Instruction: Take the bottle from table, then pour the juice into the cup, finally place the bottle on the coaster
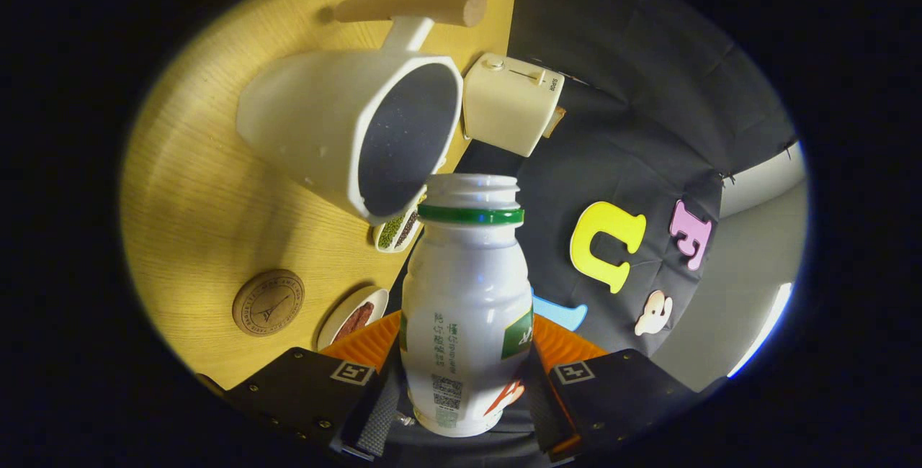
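A white plastic bottle with a green neck ring and no cap sits between my fingers, and my gripper is shut on its body. The whole view is rolled sideways, so the bottle is tipped over. Its open mouth lies right at the rim of a white cup with a wooden handle, which stands on the wooden table. The cup's dark inside faces me; I cannot tell whether liquid is flowing. A round brown coaster lies on the table beside my one finger, apart from the cup.
A cream toaster stands just beyond the cup at the table's far edge. Two small dishes sit near the bottle: one with green and dark seeds, one with something reddish. The booth's black cloth wall hangs behind.
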Motion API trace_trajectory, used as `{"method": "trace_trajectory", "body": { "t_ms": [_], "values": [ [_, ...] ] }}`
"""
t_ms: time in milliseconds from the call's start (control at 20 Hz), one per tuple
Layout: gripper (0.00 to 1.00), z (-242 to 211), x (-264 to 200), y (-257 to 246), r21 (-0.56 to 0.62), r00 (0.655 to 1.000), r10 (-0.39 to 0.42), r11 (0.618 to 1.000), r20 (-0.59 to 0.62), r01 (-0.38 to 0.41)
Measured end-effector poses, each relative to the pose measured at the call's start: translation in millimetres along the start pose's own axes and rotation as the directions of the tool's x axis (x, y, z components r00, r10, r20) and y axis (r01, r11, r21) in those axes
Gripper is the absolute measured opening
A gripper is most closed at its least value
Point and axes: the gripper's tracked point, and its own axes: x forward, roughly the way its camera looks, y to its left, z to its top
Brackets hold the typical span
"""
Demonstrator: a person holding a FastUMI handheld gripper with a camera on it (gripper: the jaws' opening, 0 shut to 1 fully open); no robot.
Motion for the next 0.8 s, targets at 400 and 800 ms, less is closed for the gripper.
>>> {"method": "trace_trajectory", "body": {
  "t_ms": [400,800],
  "values": [
    [0.75,-2.0,1.1,16.5,0.235,0.999,0.041,0.971,0.015,-0.043],
    [0.75,-5.3,-7.7,25.6,0.52,0.996,0.08,0.849,0.047,-0.093]
  ]
}}
